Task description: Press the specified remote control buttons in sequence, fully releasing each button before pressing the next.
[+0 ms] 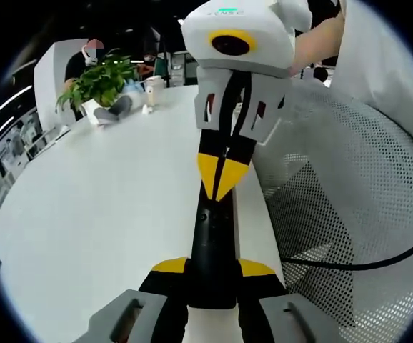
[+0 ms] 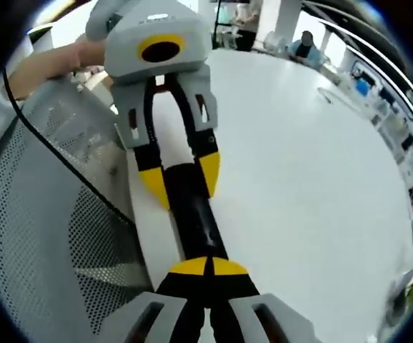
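The black remote (image 1: 212, 250) is lying right along the tabletop's (image 1: 106, 214) edge next to a mesh chair (image 1: 349, 214), with the left gripper (image 1: 214, 268) pinching one end between its spread jaws. The right gripper (image 2: 208, 267) is pressing down on the other end, jaws squeezed together.

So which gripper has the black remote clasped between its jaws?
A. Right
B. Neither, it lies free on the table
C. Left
C: the left gripper has a yellow-tipped jaw on each side of the black remote, while the right gripper points its closed tips down onto it.
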`<state>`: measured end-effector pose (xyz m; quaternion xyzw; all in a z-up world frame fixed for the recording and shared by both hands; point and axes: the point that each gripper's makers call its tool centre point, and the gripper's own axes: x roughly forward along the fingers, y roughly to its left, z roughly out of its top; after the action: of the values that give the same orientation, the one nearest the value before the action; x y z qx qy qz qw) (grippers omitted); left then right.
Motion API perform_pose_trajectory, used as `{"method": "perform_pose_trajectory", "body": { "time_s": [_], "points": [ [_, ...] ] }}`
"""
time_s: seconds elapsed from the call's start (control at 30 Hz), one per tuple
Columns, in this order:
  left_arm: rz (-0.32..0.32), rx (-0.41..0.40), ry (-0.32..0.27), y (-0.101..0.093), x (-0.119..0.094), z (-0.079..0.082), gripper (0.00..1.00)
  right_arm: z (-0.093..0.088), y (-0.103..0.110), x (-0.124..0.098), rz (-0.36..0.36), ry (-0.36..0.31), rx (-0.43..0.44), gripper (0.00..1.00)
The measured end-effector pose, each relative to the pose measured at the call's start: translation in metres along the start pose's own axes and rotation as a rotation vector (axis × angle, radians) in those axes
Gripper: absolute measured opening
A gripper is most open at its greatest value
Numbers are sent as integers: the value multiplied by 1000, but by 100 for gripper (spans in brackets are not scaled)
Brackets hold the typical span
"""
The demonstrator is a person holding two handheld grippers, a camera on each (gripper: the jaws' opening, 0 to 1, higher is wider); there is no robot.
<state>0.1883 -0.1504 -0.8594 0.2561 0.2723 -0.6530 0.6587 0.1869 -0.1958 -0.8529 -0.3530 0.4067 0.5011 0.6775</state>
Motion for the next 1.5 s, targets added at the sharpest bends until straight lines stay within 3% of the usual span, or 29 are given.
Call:
{"method": "perform_pose_trajectory", "body": {
  "time_s": [0.2,0.87,0.93,1.0,1.13,1.23,1.5],
  "points": [
    [0,0,0,0,0,0,24,8,-1,-1,6,-13,-24,0],
    [-1,0,-3,0,0,0,24,7,1,5,19,13,-62,0],
    [0,-1,-2,0,0,0,24,6,1,4,4,-7,-40,0],
    [1,-3,-2,0,0,0,24,7,2,3,-36,-51,-76,0],
    [2,-4,-1,0,0,0,24,6,8,1,-69,-45,-137,0],
    [2,-4,0,0,0,0,24,12,19,3,-29,-66,-130,0],
    [1,-3,-1,0,0,0,24,14,17,5,-21,-48,-156,0]
  ]
}}
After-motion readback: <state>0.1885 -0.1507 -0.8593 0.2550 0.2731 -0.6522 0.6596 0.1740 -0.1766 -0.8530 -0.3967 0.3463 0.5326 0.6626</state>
